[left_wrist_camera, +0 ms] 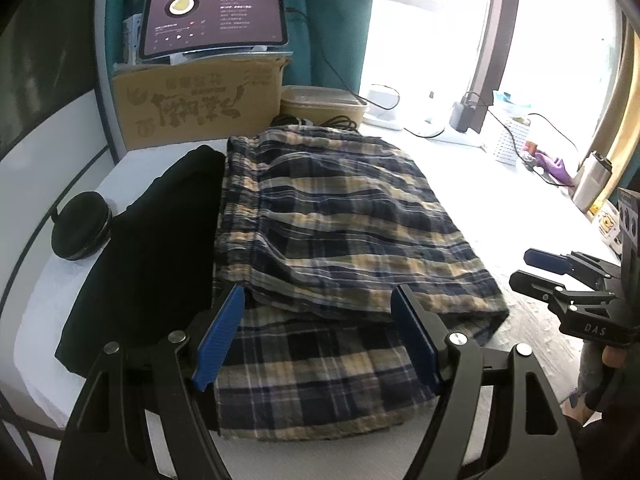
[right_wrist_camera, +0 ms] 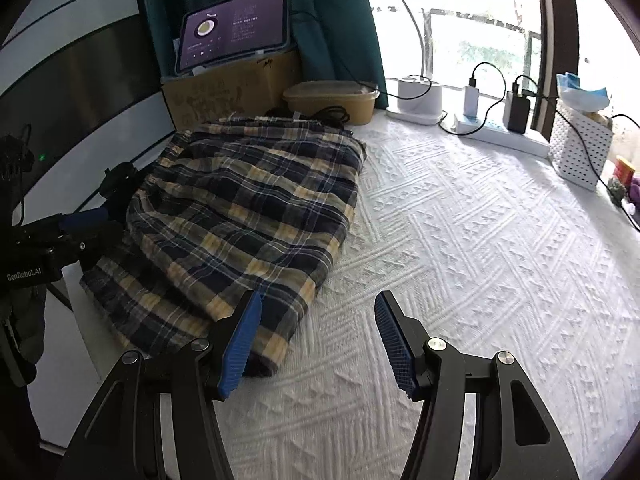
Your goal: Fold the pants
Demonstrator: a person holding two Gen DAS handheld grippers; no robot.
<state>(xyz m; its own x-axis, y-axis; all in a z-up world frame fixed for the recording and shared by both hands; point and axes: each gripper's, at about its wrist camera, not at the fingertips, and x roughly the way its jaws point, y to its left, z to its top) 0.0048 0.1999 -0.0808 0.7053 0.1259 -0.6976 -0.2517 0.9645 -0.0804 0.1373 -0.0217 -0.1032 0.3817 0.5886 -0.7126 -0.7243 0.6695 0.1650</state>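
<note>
The plaid pants [right_wrist_camera: 240, 216] lie folded on the white quilted bed [right_wrist_camera: 460, 240]. The right tool [right_wrist_camera: 318, 332] hangs above their near edge, blue fingers [right_wrist_camera: 394, 346] apart, gripping nothing.

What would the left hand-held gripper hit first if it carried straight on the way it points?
Most likely the folded plaid pants: the left hand-held gripper is open, empty and angled down at their near edge. Depth is hard to judge through the fisheye, but nothing else lies between.
</note>
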